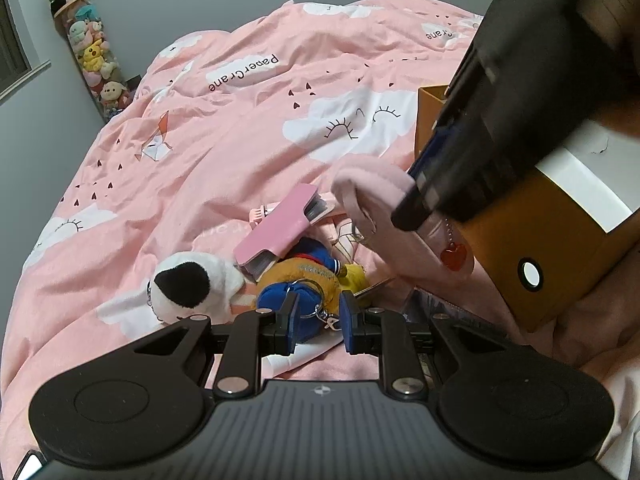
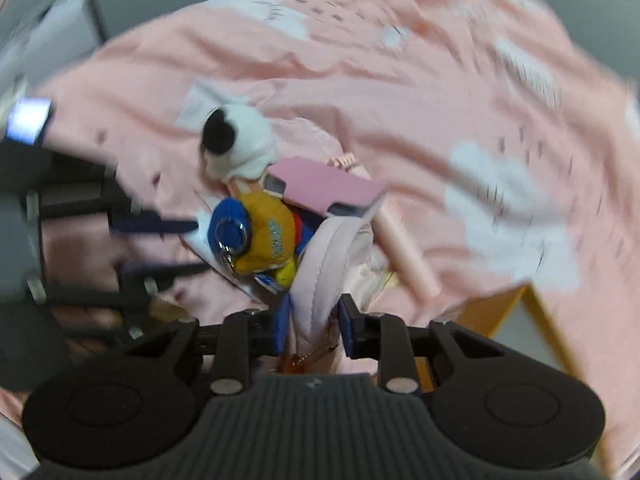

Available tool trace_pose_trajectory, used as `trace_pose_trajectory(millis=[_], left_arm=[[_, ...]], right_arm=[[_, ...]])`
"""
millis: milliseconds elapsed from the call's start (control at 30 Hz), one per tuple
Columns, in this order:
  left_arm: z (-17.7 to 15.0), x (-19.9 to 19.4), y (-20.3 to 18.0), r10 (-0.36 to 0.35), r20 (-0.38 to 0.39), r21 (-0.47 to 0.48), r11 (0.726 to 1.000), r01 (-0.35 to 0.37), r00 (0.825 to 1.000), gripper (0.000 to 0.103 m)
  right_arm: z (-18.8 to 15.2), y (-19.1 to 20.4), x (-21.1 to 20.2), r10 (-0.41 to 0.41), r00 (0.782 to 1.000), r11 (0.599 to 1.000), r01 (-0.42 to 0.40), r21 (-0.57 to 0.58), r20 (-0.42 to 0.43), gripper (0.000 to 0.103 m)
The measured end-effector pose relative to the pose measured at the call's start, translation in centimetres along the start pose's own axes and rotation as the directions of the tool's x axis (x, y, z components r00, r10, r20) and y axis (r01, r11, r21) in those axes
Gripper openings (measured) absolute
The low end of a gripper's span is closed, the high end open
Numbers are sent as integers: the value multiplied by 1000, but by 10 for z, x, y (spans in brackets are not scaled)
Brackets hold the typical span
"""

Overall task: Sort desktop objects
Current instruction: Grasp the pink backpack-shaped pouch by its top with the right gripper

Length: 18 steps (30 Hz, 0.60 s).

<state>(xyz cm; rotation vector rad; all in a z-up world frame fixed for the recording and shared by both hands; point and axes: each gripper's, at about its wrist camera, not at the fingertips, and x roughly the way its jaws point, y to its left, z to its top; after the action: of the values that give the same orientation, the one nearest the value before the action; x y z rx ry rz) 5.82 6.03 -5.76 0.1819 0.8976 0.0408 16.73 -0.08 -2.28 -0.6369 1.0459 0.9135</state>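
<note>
Scene: pink bedspread [image 1: 224, 148] with a small pile of things; orange box [image 1: 532, 236] at the right, open top.
Pile: panda plush [image 1: 188, 284] on the left, pink card holder [image 1: 276, 232] lying tilted on the duck plush [image 1: 304, 280] in blue cap and orange top, pink stick-like item partly hidden behind.
Task thing: pink pouch [image 2: 324, 256] with a red heart charm [image 1: 454, 257]; seen lifted at the right edge of the pile, just beside the box's near wall.
Right claw [image 2: 314, 326]: closed on the pouch's padded edge, fabric pinched between the blue pads; view blurred, so depth of hold cannot be told.
Left claw [image 1: 318, 322]: partly closed, held over the duck plush's blue cap and key ring; the cap and ring show in the gap between the pads; whether the pads press on it cannot be told.
Key relation: box lies to the right of the held pouch; pouch's long axis hangs down from the right claw toward the pile. Right hand judged nearer the box.
Step judged: pouch to be carried right and up over the box rim.
Risk judged: hanging charm or pouch tail may catch on the box wall or drag the card holder.
</note>
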Motion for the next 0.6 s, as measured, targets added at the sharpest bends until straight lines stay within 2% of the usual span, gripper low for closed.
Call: trace_pose_trajectory(millis=[67, 167, 333, 433, 600], left_arm=[[1, 1, 0, 0, -1, -1, 1000, 0, 1000, 24], [3, 2, 0, 8, 2, 5, 1000, -8, 1000, 24], [9, 3, 6, 24, 12, 15, 1000, -24, 1000, 24], [15, 7, 10, 45, 14, 21, 999, -45, 999, 24], [26, 20, 8, 55, 23, 87, 995, -57, 998, 24]], right_arm=[[6, -13, 3, 35, 999, 995, -32, 96, -32, 28], [12, -25, 15, 24, 999, 985, -17, 171, -38, 29], [23, -35, 34, -49, 999, 975, 48, 219, 1, 30], [29, -40, 44, -123, 992, 966, 120, 228, -2, 37], [24, -46, 48, -84, 996, 963, 84, 256, -13, 39]])
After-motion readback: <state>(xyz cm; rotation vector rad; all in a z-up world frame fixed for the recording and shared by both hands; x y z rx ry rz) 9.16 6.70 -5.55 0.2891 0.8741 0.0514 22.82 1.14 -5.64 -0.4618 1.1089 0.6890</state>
